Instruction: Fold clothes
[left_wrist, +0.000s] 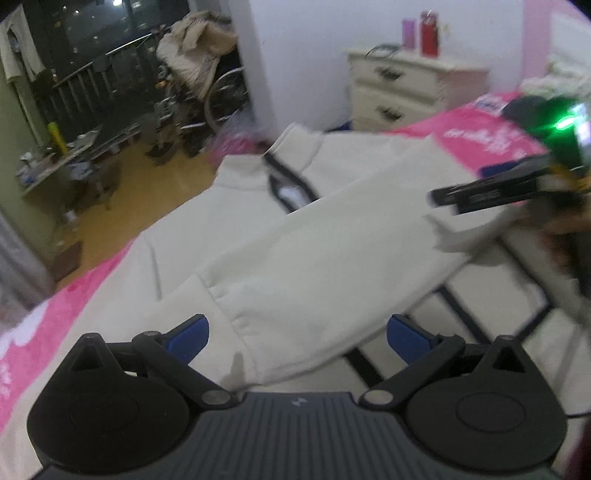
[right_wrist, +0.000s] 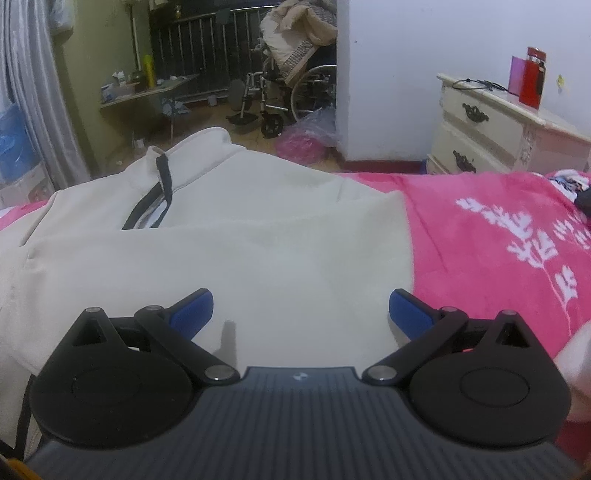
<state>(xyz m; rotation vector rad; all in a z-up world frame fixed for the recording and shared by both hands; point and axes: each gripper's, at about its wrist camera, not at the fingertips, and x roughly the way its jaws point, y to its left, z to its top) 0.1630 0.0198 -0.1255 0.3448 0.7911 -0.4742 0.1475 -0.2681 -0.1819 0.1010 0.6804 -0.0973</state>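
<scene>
In the left wrist view, the left gripper (left_wrist: 297, 334) is hovering with its blue fingers (left_wrist: 188, 336) spread wide over a sleeve (left_wrist: 314, 258) of the cream jacket (left_wrist: 221, 221), which is lying flat on the pink blanket (left_wrist: 491, 140). The right gripper (left_wrist: 443, 201) is showing blurred at the sleeve's cuff.

In the right wrist view, the right gripper (right_wrist: 301, 314) is gaping wide, empty, above the jacket (right_wrist: 258, 240); a nightstand (right_wrist: 487, 125) is standing beyond.

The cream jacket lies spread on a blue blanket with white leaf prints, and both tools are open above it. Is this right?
Not quite. The blanket is pink, not blue, as the right wrist view shows; its prints are white. The rest holds: the cream jacket lies spread on it, and the left tool and right tool are both open above it.
</scene>
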